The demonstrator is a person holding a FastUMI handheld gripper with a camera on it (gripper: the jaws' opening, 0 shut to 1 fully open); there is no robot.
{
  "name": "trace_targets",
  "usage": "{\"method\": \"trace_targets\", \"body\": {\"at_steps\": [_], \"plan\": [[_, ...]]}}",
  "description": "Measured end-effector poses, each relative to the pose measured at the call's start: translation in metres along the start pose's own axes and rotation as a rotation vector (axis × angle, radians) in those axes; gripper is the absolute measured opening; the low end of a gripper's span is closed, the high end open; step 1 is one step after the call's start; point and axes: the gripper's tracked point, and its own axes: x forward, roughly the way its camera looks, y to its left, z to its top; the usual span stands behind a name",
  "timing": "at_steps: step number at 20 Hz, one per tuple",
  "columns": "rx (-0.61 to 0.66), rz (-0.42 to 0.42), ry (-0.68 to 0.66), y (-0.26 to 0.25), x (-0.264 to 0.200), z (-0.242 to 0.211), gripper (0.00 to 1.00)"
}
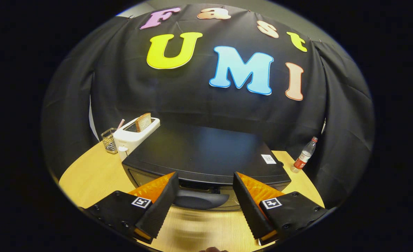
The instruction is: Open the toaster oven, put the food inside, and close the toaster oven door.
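Hovering: the gripper point(205, 185) hangs just above the front top edge of the black toaster oven point(206, 157), seen from above and in front.
Claw: spread wide, nothing held; the left finger point(159, 206) and the right finger point(252, 206) stand well apart, each with an orange side and a black ribbed inner face.
Door handle: the dark curved handle point(201, 199) lies between the two fingers, at the top of the oven's front; whether either finger touches it cannot be told.
Oven door: up against the oven's front, shut.
Oven top: flat and glossy black, with a small white sticker point(268, 159) near its right corner.
Toaster: a white pop-up toaster point(133, 136) stands just behind the oven's left rear corner, with a slice of toast point(143, 121) upright in its slot.
Wire holder: a small metal mesh holder point(109, 140) sits just left of the toaster, beyond the oven, with a red-and-white striped straw point(121, 123) rising behind it.
Bottle: a clear plastic bottle point(304, 155) with a red label and red cap stands near the oven's right side.
Table: the oven rests on a light wooden table point(94, 175).
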Motion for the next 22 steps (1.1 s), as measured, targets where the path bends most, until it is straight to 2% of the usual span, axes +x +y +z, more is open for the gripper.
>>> {"method": "trace_targets", "body": {"at_steps": [4,9,22], "plan": [[0.039,-0.002,0.001,0.000,0.005,-0.005,0.99],[0.149,0.027,0.039,0.007,0.012,-0.011,0.96],[0.138,0.035,0.065,0.013,-0.014,-0.032,0.98]]}}
